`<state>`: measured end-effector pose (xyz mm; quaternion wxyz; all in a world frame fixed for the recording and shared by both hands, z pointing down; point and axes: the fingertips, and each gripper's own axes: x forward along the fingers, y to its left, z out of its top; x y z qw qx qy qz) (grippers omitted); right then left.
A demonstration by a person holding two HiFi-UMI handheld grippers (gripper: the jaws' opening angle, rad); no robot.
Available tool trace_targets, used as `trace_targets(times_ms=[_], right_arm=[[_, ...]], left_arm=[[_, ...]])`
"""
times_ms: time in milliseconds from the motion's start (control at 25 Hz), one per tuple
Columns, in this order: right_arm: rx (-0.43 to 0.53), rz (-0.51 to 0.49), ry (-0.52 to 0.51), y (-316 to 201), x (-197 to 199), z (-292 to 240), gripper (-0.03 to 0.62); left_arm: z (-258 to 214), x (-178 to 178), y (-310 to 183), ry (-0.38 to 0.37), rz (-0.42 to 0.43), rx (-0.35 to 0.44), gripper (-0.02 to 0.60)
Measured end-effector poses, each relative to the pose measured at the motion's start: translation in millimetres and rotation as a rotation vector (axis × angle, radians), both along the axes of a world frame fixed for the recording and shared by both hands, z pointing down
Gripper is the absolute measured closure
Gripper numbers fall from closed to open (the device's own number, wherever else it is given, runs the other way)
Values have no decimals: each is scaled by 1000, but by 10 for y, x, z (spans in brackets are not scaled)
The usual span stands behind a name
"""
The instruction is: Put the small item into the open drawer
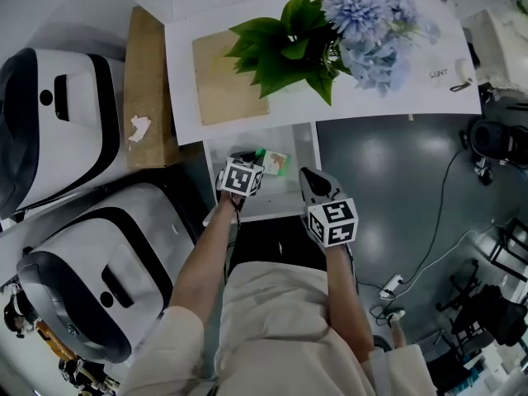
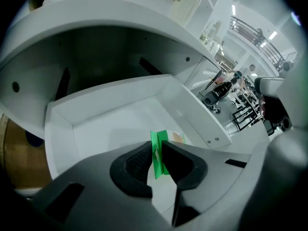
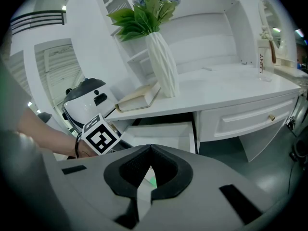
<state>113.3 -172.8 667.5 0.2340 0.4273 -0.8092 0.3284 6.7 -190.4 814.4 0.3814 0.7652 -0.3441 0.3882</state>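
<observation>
The small item is a flat green packet (image 1: pixel 274 162), and my left gripper (image 1: pixel 256 160) is shut on it over the open white drawer (image 1: pixel 285 198) under the desk. In the left gripper view the green packet (image 2: pixel 158 153) stands on edge between the jaws of the left gripper (image 2: pixel 157 149), above the drawer floor (image 2: pixel 115 124). My right gripper (image 1: pixel 308 176) hovers at the drawer's right front corner. Its jaws meet at the tips in the right gripper view, where the right gripper (image 3: pixel 150 149) holds nothing and the drawer (image 3: pixel 161 131) lies ahead.
On the white desk (image 1: pixel 396 89) stand a vase of blue flowers (image 1: pixel 330 31) and a book (image 1: pixel 219 77). A second drawer (image 3: pixel 245 119) to the right is closed. Two white-and-black machines (image 1: pixel 58 122) and a cardboard box (image 1: pixel 148 89) crowd the left. Cables (image 1: pixel 429 254) run over the grey floor.
</observation>
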Motion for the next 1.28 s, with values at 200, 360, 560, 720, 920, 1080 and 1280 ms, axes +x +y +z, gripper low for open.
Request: trace_targets(times_ms=[200, 360, 560, 720, 920, 1080, 1280], right_arm=[[-6, 1, 0, 36, 32, 12, 569], [-4, -1, -2, 44, 50, 3, 569], [-3, -22, 1, 63, 20, -18, 569], [-3, -48, 1, 90, -18, -52, 569], [-5, -76, 4, 132, -61, -105, 569], [-7, -101, 21, 138, -102, -166, 569], [-9, -122, 33, 157, -101, -261, 569]], left_arm=[[-2, -81, -46, -22, -16, 13, 487], [-75, -125, -77, -32, -25, 36, 479], [-402, -143, -76, -12, -39, 99, 480], [-705, -188, 11, 2, -67, 153, 480], [-1086, -254, 180, -1, -109, 197, 480], [-1277, -225, 374, -1, -89, 217, 480], [-1533, -202, 497, 18, -124, 241, 480]])
